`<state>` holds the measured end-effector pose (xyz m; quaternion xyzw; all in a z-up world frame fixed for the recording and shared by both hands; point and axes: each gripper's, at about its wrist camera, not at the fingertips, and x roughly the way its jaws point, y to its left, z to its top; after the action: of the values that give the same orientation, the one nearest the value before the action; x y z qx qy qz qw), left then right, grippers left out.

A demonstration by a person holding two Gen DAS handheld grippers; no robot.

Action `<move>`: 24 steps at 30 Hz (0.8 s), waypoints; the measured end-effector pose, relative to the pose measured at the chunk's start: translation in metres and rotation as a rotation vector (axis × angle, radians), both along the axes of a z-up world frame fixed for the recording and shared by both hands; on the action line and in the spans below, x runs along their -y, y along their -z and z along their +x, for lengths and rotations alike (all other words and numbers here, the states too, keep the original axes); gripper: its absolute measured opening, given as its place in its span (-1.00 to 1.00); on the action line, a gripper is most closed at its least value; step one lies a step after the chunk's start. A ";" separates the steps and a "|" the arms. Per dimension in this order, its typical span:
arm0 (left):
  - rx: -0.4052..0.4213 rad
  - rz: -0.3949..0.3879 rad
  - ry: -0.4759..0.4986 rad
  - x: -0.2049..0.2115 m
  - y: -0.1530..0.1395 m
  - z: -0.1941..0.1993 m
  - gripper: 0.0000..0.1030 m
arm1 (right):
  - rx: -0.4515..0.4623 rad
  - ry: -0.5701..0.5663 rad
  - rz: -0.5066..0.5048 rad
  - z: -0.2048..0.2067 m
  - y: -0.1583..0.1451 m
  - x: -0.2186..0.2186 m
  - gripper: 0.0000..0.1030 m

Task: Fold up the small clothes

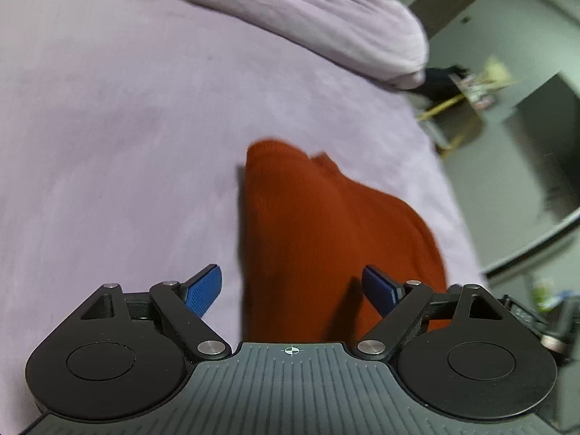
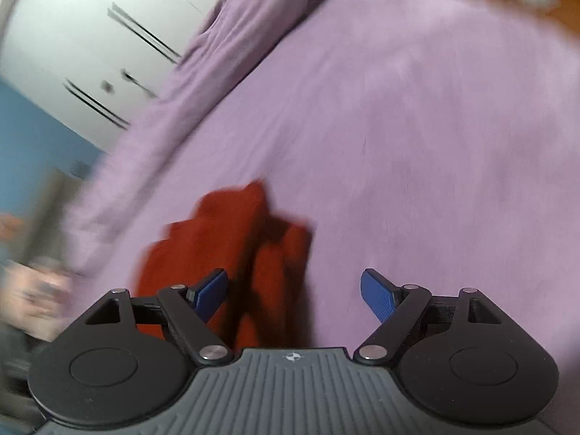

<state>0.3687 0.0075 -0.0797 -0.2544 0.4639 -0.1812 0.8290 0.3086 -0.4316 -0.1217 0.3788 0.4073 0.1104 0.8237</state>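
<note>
Now both jaws gape empty: left hand-held gripper (image 1: 291,290) and right hand-held gripper (image 2: 293,293) should pinch the rust garment (image 1: 308,235) at 12 o'clock, on the bed (image 1: 108,127)

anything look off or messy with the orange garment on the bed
Nothing damaged or spilled. The rust-orange garment lies on the purple bedspread only loosely gathered: in the right wrist view its layers overlap unevenly with a dark crease down the middle, so the fold looks untidy. Both views are blurred, so finer detail is unclear.
</note>
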 end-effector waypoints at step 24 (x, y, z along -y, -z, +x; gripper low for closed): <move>-0.150 -0.321 -0.036 -0.023 -0.002 -0.012 0.02 | -0.039 -0.179 0.410 0.003 0.015 -0.080 -0.37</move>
<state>0.3568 0.0309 -0.0778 -0.4046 0.4849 -0.2186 0.7439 0.3114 -0.3512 -0.1369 0.5027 0.4245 0.2563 0.7081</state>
